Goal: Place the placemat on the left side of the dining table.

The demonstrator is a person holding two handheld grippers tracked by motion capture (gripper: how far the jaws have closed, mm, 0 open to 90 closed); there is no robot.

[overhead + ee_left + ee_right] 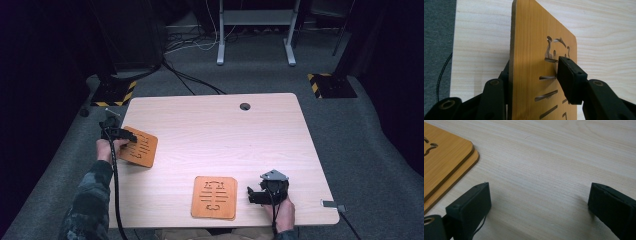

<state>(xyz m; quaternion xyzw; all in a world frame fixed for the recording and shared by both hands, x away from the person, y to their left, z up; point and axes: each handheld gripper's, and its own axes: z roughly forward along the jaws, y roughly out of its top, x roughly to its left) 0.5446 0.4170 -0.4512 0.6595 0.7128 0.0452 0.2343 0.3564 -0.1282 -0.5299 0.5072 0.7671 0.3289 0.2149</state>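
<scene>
An orange wooden board [141, 147] with cut-out slots sits at the table's left edge. Its near edge is between the jaws of my left gripper [123, 134]. In the left gripper view the board [531, 37] stands edge-on between the jaws of the left gripper [536, 65]. One black pad [570, 77] is over its slotted face and looks clear of the wood. The other jaw is hidden behind the board. Two more boards lie stacked [214, 197] at the front middle. My right gripper [253, 196] rests open just right of the stack [444, 162], with only bare table between the jaws of the right gripper [540, 190].
The light wooden table [225, 135] has a cable hole [245, 106] near its far edge. A small metal piece [331, 204] lies at the front right corner. Cables trail from both grippers. Grey carpet surrounds the table, with desk legs beyond.
</scene>
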